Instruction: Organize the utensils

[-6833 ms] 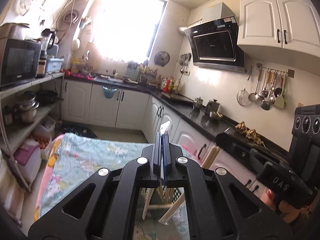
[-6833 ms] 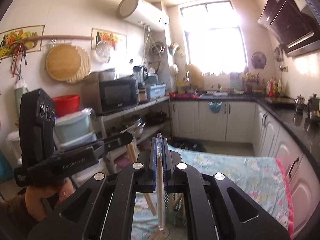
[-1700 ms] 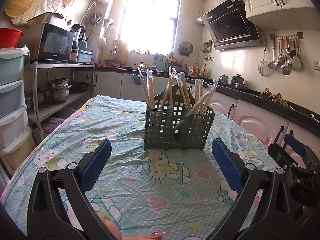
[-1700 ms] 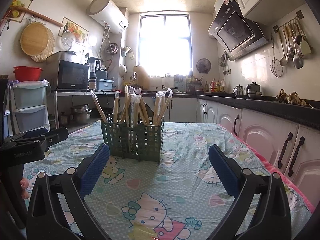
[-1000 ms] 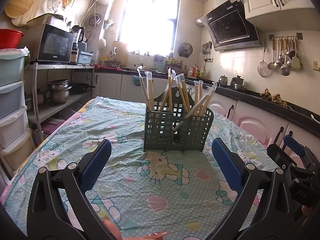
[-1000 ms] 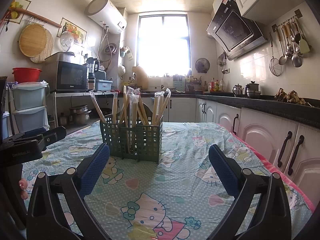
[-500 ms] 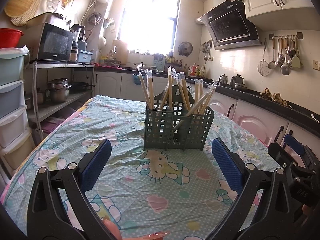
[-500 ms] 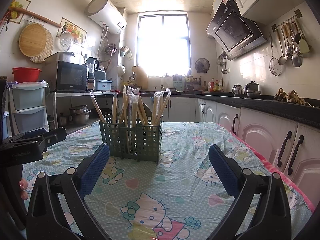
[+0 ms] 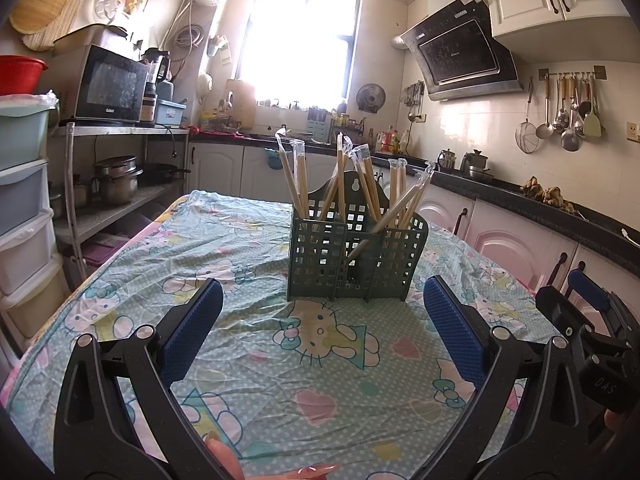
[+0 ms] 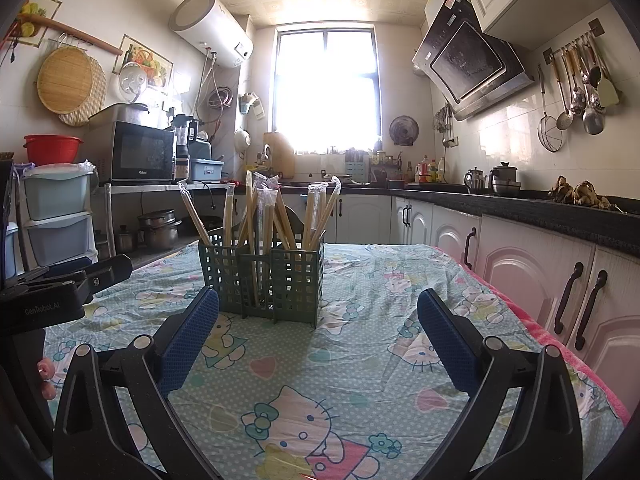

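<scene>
A green lattice utensil holder stands upright on the cartoon-cat tablecloth, past both grippers. Several wrapped chopsticks lean in its compartments. My left gripper is open with nothing between its blue pads, level with the table, short of the holder. My right gripper is open and empty too, a little to the holder's right. Each view catches the other gripper's black body at its edge, the right one and the left one.
White cabinets under a dark counter run along the right. A metal shelf with pots and a microwave and plastic drawers stand left of the table. Ladles hang on the right wall. A fingertip shows at the left wrist view's bottom.
Several seconds ago both grippers were shut on wrapped chopsticks above the holder; now both are open, empty and lower, back from it. Nothing has visibly moved in the last second.
</scene>
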{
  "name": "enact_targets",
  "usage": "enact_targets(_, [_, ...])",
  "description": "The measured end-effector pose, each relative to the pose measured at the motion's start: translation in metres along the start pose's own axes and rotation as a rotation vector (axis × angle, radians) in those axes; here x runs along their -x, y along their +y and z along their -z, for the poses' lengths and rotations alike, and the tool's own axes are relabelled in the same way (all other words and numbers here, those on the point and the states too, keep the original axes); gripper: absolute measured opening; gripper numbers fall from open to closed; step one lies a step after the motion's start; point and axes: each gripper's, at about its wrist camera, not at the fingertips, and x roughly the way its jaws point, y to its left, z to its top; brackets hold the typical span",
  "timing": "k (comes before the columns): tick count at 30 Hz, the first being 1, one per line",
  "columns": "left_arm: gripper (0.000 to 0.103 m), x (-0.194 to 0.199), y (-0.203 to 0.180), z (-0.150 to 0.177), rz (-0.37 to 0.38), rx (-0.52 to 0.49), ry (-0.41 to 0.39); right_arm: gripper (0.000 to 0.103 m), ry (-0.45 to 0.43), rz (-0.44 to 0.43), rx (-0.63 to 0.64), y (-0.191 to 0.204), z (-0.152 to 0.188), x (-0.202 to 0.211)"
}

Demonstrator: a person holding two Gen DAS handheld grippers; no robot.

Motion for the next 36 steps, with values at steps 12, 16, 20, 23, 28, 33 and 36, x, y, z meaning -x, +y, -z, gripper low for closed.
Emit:
enact_targets(12, [0.093, 0.000, 0.000, 0.000, -0.001, 0.003, 0.001, 0.097, 0.001, 0.000, 0.000, 0.000, 0.000, 0.000])
enact_targets(16, [0.093, -0.002, 0.000, 0.001, -0.013, -0.005, 0.007, 0.097, 0.001, 0.000, 0.000, 0.000, 0.000, 0.000])
enact_targets(20, [0.093, -0.005, 0.000, 0.001, -0.044, -0.015, 0.022, 0.097, 0.009, 0.007, -0.007, -0.002, 0.000, 0.000])
enact_targets(23, [0.093, -0.008, 0.001, -0.001, -0.066, -0.017, 0.041, 0.097, 0.031, 0.020, -0.028, -0.006, -0.001, -0.005])
enact_targets(28, [0.093, -0.011, 0.014, -0.015, -0.079, 0.010, 0.095, 0.097, 0.081, 0.073, -0.063, -0.024, -0.012, -0.015])
enact_targets(33, [0.093, -0.040, 0.048, -0.044, -0.126, 0.008, 0.235, 0.097, 0.210, 0.174, -0.101, -0.067, -0.027, -0.048])
enact_targets(36, [0.093, -0.084, 0.080, -0.046, -0.257, 0.000, 0.405, 0.097, 0.391, 0.316, -0.092, -0.106, -0.023, -0.090])
